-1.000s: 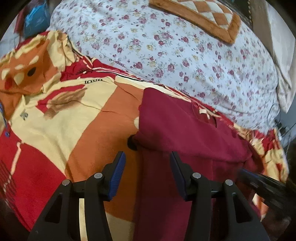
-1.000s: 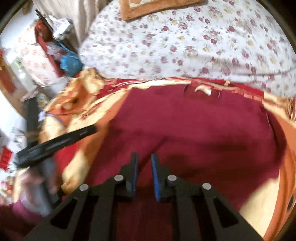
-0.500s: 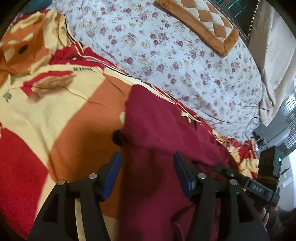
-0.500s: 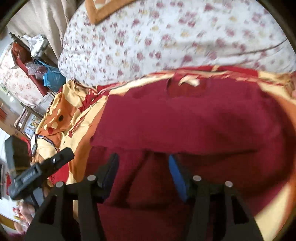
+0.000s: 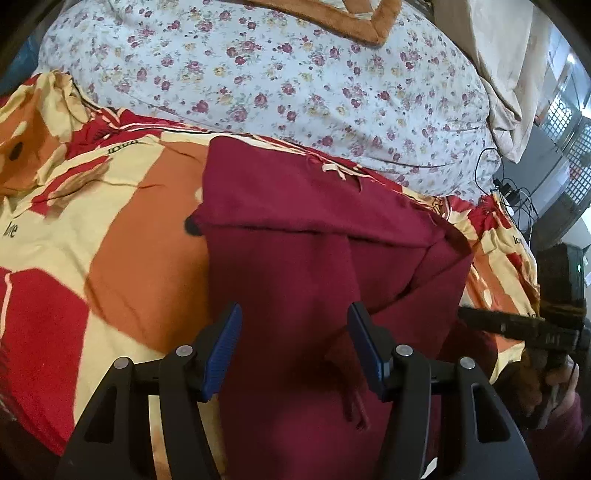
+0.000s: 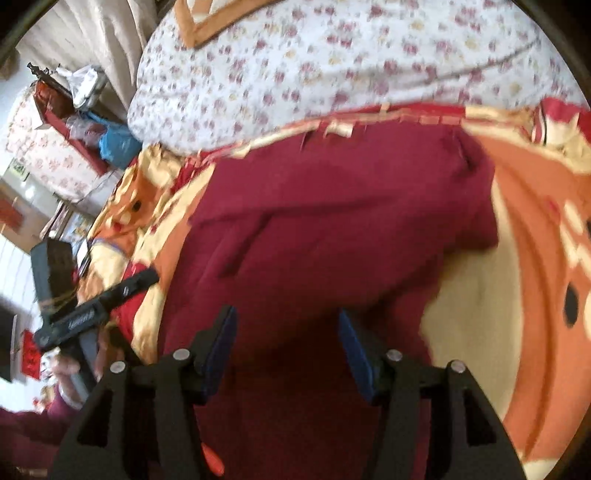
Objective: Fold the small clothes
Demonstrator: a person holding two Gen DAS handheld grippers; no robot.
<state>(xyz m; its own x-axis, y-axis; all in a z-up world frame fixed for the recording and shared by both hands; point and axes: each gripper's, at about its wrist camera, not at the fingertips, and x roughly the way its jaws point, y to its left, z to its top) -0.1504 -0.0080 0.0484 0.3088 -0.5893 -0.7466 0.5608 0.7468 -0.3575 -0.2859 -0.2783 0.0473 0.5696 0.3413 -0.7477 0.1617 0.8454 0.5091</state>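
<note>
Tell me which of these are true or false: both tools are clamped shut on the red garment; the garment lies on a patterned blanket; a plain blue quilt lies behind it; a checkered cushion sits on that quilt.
1. Both tools clamp the garment. False: the left tool and right tool stand open above the dark red garment.
2. It lies on a patterned blanket. True.
3. The quilt behind is plain blue. False: white, floral.
4. A checkered cushion sits on it. True.
</note>
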